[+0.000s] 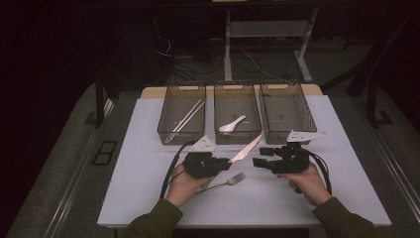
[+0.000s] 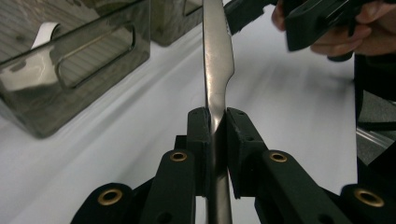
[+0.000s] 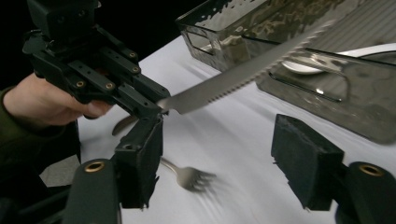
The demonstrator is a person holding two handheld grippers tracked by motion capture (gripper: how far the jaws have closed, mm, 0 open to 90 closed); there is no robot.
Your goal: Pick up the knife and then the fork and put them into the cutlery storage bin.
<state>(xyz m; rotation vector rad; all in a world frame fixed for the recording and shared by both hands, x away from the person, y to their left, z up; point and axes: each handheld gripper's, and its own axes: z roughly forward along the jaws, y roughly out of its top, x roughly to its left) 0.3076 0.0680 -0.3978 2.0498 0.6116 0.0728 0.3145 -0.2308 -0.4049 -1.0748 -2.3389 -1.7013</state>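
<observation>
1. The left claw (image 1: 229,161) is clamped on the handle of a long silver table knife with a serrated blade (image 1: 246,149). The knife is held off the white worktop (image 1: 148,188), its tip pointing up and away toward the three smoked clear plastic bins (image 1: 288,111) at the far edge.

2. The right claw (image 1: 258,162) stands partly open with nothing between its pads. In the right gripper view the blade passes above and beyond its gap, untouched. No earlier look is on hand, so I judge only how it stands now.

3. The work looks like a handover, or sorting the knife into a bin. The left bin holds a pair of pale chopsticks (image 1: 185,120) and the middle one a white ceramic spoon (image 1: 232,125). The right bin looks empty.

4. Risk one: the right claw closing on the toothed blade. Smooth thin steel could slide or twist between the pads, and the knife might drop if the left claw lets go too soon.

5. Risk two: both claws are near each other, so a hurried approach could knock them together and jar the knife loose.

6. Risk three: the tip is just beside the near wall of the middle bin. A push forward could shove that bin or catch its rim.

7. A silver metal fork (image 1: 226,182) lies on the worktop below the left claw. A dropped knife would land on or beside it.
</observation>
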